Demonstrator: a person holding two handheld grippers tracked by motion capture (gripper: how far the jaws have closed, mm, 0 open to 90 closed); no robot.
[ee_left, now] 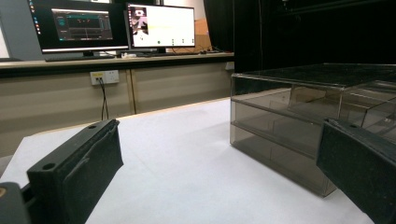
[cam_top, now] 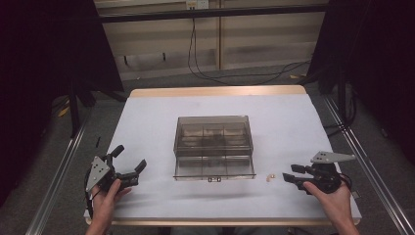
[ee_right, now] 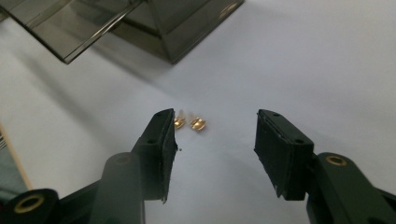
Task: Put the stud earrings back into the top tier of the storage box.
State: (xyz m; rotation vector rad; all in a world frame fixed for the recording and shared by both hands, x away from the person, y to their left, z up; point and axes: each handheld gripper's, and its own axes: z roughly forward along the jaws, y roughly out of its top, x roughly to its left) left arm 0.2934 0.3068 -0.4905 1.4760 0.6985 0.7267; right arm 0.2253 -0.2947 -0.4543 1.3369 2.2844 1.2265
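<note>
A smoky transparent box [cam_top: 214, 147] with compartments stands mid-table, its bottom drawer pulled toward me; it appears as the box [ee_left: 299, 126] at the right of the left gripper view and as the box's corner [ee_right: 140, 23] in the right gripper view. Two small brass pieces [cam_top: 269, 177] lie on the white table just right of the drawer front. My right gripper [cam_top: 288, 175] points at them from the right, open, the brass pieces [ee_right: 191, 123] lying just beyond its tips. At the front left, the left gripper [cam_top: 131, 159] is open and holds nothing.
The table [cam_top: 147, 127] is covered in white, with a wooden edge at the back. Metal rails run along both sides on the floor. Cables lie on the floor behind. Monitors [ee_left: 112, 23] stand on a bench beyond the table.
</note>
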